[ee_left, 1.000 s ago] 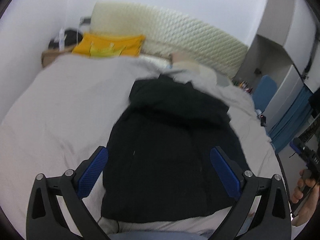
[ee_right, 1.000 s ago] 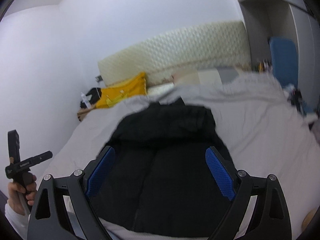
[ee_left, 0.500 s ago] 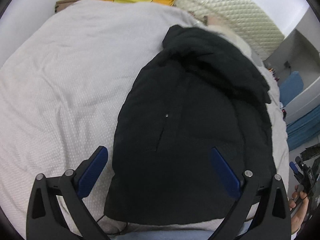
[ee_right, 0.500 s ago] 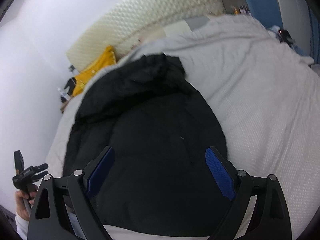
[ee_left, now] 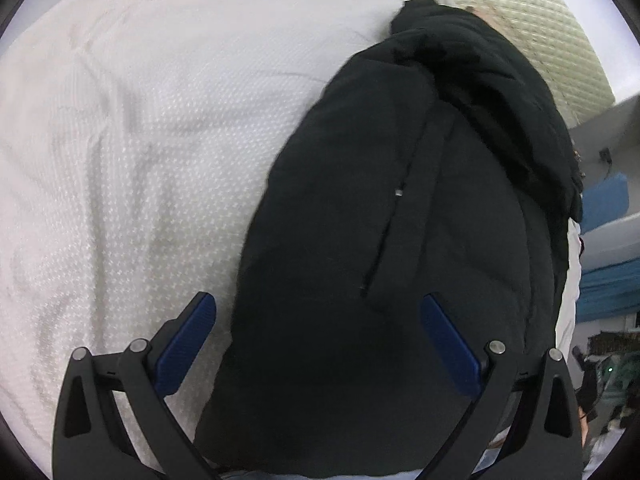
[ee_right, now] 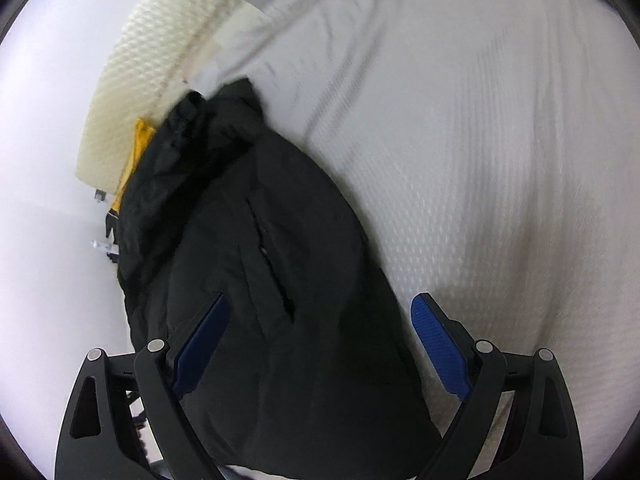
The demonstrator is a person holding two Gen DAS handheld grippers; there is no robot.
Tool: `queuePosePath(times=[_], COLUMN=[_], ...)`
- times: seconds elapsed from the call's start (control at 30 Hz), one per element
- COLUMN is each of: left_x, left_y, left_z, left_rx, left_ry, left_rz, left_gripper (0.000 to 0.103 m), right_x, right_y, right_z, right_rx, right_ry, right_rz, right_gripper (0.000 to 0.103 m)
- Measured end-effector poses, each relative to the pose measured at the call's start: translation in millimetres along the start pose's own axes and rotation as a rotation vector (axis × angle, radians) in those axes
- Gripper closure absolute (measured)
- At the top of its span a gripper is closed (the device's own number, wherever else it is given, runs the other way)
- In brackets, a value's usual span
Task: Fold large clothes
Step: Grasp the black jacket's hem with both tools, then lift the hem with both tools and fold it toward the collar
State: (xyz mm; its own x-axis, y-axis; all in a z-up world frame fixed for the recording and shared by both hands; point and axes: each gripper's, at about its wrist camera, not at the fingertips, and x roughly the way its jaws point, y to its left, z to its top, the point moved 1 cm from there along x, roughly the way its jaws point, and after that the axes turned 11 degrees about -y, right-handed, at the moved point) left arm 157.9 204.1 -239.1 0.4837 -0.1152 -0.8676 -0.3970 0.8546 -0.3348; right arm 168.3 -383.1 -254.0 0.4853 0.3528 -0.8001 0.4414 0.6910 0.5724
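So far nothing looks folded: the black jacket (ee_left: pixel 380 260) lies spread on the bed (ee_left: pixel 132 140), and both the left claw (ee_left: pixel 318 340) and right claw (ee_right: pixel 320 336) gape wide, holding nothing.

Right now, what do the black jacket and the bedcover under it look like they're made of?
Black jacket: looks like matte woven synthetic, puffy and probably padded; soft bulges, no shine. White bedcover: looks like woven cotton or a blend, judging by its raised waffle-like dotted texture and soft creases.
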Motion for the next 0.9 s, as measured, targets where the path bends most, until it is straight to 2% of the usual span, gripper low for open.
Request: queuePosePath(times=[0.13, 0.33, 0.43, 0.5, 0.6, 0.73, 0.8, 0.9], left_x=[10.3, 15.4, 14.6, 15.8, 11.2, 10.9, 13.1, 18.2], left_y=[10.1, 11.4, 5.4, -1.6, -7.8, -4.9, 4.8, 12.5], left_z=[0.8, -3.0, -4.7, -9.0, -12.1, -10.5, -7.9, -4.9], left_rx=[-0.041, -0.044, -0.042, -0.044, -0.022, -0.039, -0.062, -0.075], left_ry=[0.029, 0.057, 0.066, 0.1, 0.089, 0.089, 0.101, 0.129], left_rz=[0.027, 0.001, -0.083, -0.189, -0.242, -0.246, -0.235, -0.211], left_gripper=[0.001, 0.001, 0.002, 0.002, 0.008, 0.011, 0.016, 0.021], right_x=[20.9, 24.8, 21.7, 20.7, 18.2, 15.1, 16.4, 27.7], right_y=[0.5, 15.3, 26.1, 30.6, 36.8, 41.3, 39.3, 33.3], right_z=[-7.4, -11.6, -13.7, -15.2, -15.1, -13.2, -11.8, -13.6], right_rx=[0.025, 0.004, -0.022, -0.019, 0.013, 0.025, 0.022, 0.023], right_ry=[0.104, 0.155, 0.164, 0.17, 0.161, 0.154, 0.159, 0.18], right_rz=[0.036, 0.096, 0.135, 0.177, 0.273, 0.344, 0.335, 0.244], right_gripper=[0.011, 0.009, 0.009, 0.009, 0.009, 0.009, 0.009, 0.009])
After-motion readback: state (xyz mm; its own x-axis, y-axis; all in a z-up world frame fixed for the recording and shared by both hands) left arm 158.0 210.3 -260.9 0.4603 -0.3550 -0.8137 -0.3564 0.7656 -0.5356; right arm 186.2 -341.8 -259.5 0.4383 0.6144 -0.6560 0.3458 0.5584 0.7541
